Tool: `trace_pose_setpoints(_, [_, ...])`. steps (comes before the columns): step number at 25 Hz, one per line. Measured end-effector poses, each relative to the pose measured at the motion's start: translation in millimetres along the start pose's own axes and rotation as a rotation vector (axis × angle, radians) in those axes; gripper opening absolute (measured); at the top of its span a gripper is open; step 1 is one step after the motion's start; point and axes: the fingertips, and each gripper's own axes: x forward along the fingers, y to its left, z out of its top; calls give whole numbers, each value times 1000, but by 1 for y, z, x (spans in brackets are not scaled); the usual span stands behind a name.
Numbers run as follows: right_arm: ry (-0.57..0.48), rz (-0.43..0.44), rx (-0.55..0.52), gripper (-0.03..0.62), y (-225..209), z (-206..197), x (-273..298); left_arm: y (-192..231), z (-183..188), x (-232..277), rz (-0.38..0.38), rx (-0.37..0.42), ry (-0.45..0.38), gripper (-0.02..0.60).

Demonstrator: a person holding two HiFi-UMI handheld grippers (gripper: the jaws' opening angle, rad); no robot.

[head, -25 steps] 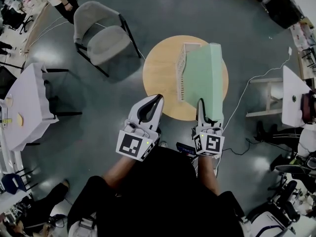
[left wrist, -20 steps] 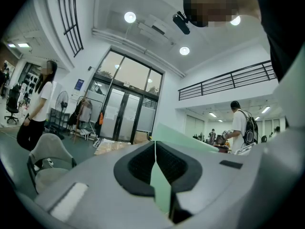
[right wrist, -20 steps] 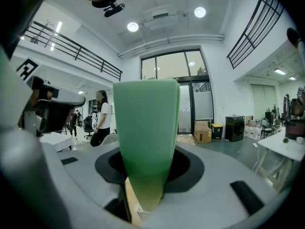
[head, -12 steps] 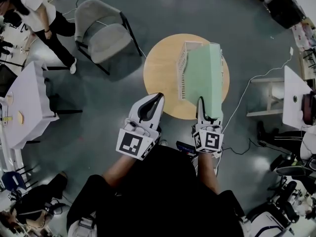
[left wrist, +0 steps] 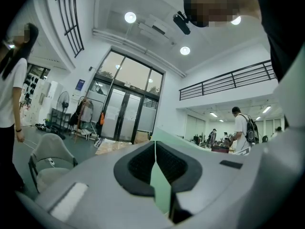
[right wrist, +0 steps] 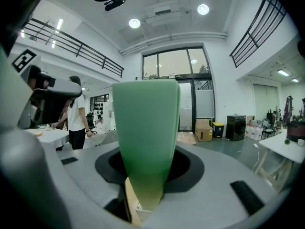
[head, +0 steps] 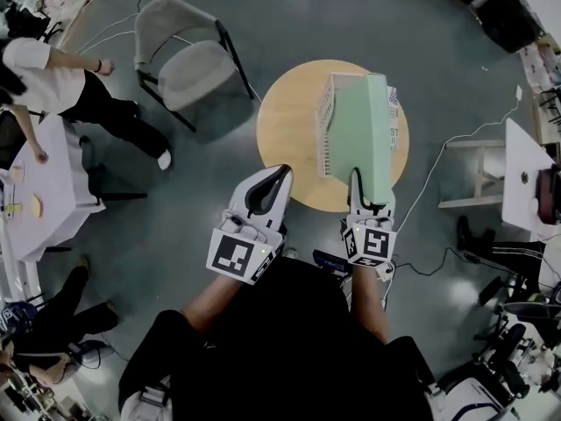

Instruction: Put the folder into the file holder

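A round wooden table [head: 285,139] is seen in the middle of the floor. A green folder [head: 364,130] is held on edge over the table's right half, above a white file holder [head: 326,121] whose lattice walls show to its left and right. How deep it sits cannot be told. Its near end is clamped between the jaws of the right gripper [head: 366,198]. The left gripper [head: 272,178] is poised at the table's near left edge, jaws closed together on nothing.

The left gripper [head: 273,172] points level, jaws together; the right gripper [head: 358,187] has its jaws clamped on the folder [head: 364,130].
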Motion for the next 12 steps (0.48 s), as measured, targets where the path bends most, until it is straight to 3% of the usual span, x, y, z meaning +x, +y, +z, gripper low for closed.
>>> trace_pose_setpoints(12, [25,8,-12,150,1,-9,9,5,0,-3,11,-5,-7,11])
